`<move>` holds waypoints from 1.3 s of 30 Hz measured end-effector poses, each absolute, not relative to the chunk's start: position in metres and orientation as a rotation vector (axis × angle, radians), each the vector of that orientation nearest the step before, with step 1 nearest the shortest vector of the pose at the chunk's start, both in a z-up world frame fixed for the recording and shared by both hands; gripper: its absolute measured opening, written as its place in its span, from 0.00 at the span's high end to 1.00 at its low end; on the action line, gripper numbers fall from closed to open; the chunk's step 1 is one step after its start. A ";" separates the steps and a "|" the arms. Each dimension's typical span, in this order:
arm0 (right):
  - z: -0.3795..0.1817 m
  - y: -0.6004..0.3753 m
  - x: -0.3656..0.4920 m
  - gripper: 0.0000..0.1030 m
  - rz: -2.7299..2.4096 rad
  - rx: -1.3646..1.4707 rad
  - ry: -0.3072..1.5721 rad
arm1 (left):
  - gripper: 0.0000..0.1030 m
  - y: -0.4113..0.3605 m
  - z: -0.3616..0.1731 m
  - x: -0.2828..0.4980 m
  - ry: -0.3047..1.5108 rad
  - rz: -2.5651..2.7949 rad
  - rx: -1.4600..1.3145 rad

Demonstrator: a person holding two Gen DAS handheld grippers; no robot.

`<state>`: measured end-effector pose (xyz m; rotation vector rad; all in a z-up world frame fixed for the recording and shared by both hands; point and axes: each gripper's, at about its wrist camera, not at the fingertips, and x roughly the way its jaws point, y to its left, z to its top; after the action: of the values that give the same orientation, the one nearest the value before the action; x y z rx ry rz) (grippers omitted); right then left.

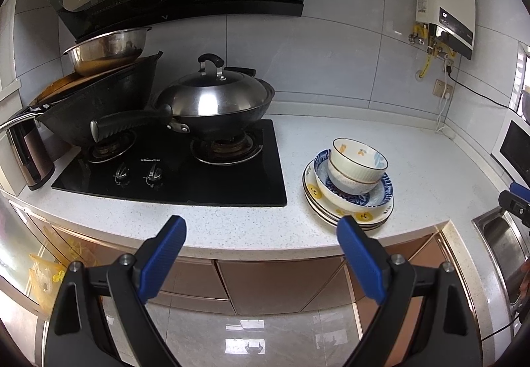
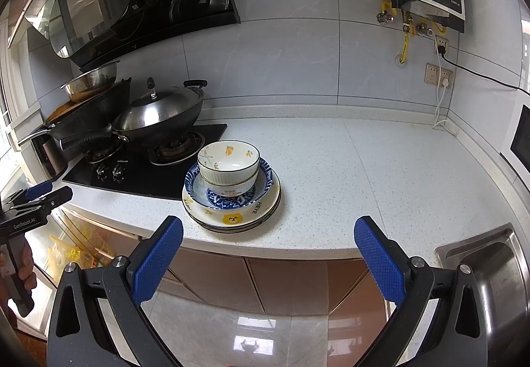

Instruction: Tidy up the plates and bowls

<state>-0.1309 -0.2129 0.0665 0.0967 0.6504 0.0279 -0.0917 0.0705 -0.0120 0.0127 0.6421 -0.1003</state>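
Both grippers are wide open and hold nothing – the left gripper (image 1: 261,231) and the right gripper (image 2: 268,231) hang in front of the counter (image 2: 364,184). Near its front edge, beside the stove (image 1: 198,178), two small bowls (image 2: 228,165) sit in a blue bowl (image 2: 265,181) on stacked plates (image 2: 232,218).

Each claw is built alike: two black angular arms ending in blue pads. The left claw (image 1: 261,233) has ribbed pads; the right claw (image 2: 268,234) has pads with a diamond knurl. Silver round screw heads sit at the arm joints. At nine o'clock in the right wrist view, the left claw's black body bears white "GenRobot.AI" lettering.
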 end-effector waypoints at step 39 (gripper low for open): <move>0.064 -0.221 -0.134 0.01 0.025 0.103 0.659 | 0.10 0.060 -0.019 -0.092 0.663 -0.118 -0.011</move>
<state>-0.1335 -0.2207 0.0639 0.1026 0.6595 0.0251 -0.0922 0.0597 -0.0188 -0.0112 0.6628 -0.1184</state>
